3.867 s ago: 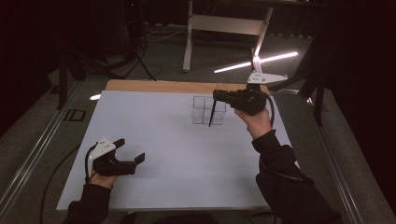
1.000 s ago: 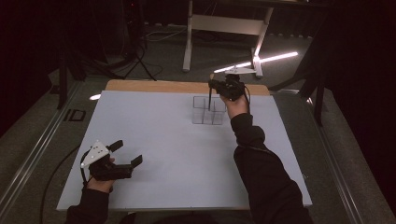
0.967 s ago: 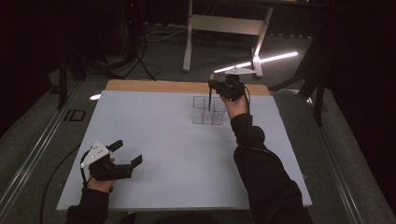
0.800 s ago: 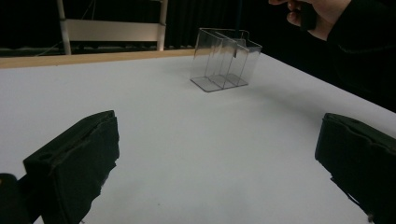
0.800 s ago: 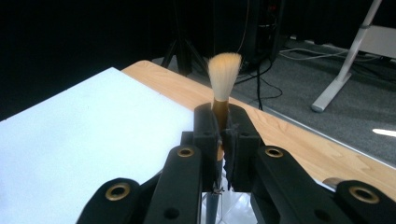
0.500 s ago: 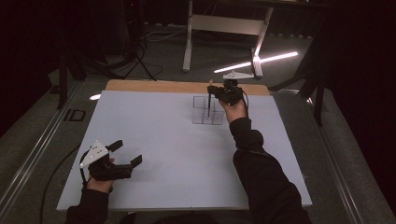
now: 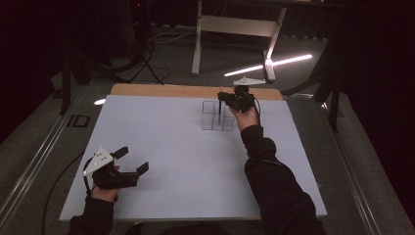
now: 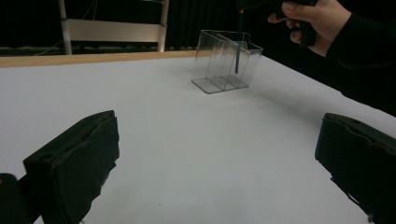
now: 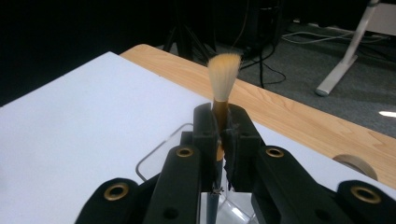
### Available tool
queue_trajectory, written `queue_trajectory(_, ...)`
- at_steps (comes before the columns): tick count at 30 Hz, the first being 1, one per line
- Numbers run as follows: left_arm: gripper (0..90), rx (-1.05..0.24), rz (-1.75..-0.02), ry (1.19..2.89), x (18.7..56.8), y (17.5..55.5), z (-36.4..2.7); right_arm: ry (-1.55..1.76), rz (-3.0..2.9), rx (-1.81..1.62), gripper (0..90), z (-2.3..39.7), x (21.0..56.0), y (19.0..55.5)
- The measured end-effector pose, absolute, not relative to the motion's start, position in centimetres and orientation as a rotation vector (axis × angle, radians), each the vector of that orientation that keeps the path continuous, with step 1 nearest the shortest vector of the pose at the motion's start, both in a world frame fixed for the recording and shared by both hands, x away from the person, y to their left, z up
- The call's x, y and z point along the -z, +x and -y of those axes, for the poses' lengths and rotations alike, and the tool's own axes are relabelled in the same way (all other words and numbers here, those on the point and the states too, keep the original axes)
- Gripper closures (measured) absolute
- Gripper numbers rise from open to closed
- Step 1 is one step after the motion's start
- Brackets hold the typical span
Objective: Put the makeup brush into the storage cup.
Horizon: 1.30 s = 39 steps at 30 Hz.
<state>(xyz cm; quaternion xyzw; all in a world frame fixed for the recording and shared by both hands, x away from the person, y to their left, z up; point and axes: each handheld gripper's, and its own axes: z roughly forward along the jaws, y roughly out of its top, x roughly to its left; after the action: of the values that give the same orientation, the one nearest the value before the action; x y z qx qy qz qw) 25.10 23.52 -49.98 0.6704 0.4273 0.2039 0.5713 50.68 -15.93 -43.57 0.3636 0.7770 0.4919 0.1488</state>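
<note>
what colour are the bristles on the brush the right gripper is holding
Pale cream, shading to orange-tan at the tip. The round-headed brush's bristles show best in the right gripper view.

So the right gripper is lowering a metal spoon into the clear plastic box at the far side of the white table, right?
Not a spoon: the right gripper holds a brush with pale bristles, as the right gripper view shows. Its handle goes down into the clear plastic box on the white table.

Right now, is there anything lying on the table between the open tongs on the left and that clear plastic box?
Nothing: in the left gripper view, only bare white table stretches from the left tongs to the clear box.
</note>
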Motion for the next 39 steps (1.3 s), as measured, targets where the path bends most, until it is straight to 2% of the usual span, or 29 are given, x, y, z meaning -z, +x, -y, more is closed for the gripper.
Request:
queue_trajectory(1,0.1,-0.488,-1.005,1.564,49.9,25.1,-23.6,1.085,-2.242,-1.452,43.5,16.0,43.7,50.9)
queue_trajectory(2,0.1,-0.488,-1.005,1.564,49.9,25.1,-23.6,1.085,-2.242,-1.452,43.5,16.0,43.7,50.9)
queue_trajectory(5,0.1,-0.488,-1.003,1.567,49.9,25.1,-23.6,1.132,-2.206,-1.434,13.8,16.0,43.2,50.9)
queue_trajectory(14,0.0,-0.478,-1.008,1.578,50.0,25.1,-23.5,1.132,-2.212,-1.448,9.5,16.6,42.1,50.6)
queue_trajectory(39,0.0,-0.465,-1.013,1.585,50.2,25.1,-23.4,1.051,-2.250,-1.434,9.6,18.3,40.4,48.0)
